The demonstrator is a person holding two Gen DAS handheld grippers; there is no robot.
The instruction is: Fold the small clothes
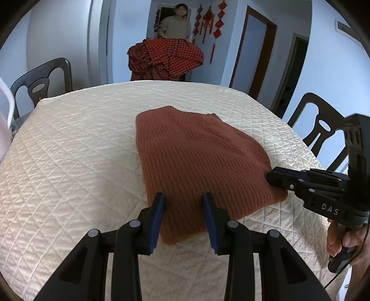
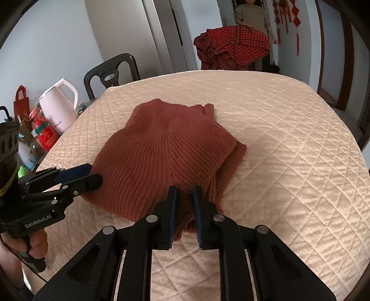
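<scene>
The right tool [image 2: 185,196] pinches a bunched fold at the near edge of the rust-brown knit sweater [image 2: 161,150], its pads pressed into the fabric. The left tool [image 1: 184,201] straddles the sweater's near left corner with its jaws apart; whether its pads actually press the knit cannot be told. The sweater lies partly folded near the middle of the quilted cream table [image 2: 289,139].

The thick ribbed knit could slip from the narrow pinch, or only its top layer could lift, which would pull the fold askew. A one-sided pull would drag the whole bundle across the quilting.

Left of the sweater, off the table's edge, stand a pink kettle [image 2: 60,108] and a red bottle [image 2: 45,133]. Beyond the sweater a chair [image 2: 111,74], a heap of red checked cloth [image 2: 233,46] and a person [image 2: 252,16] stay well apart; nothing blocks the work.
</scene>
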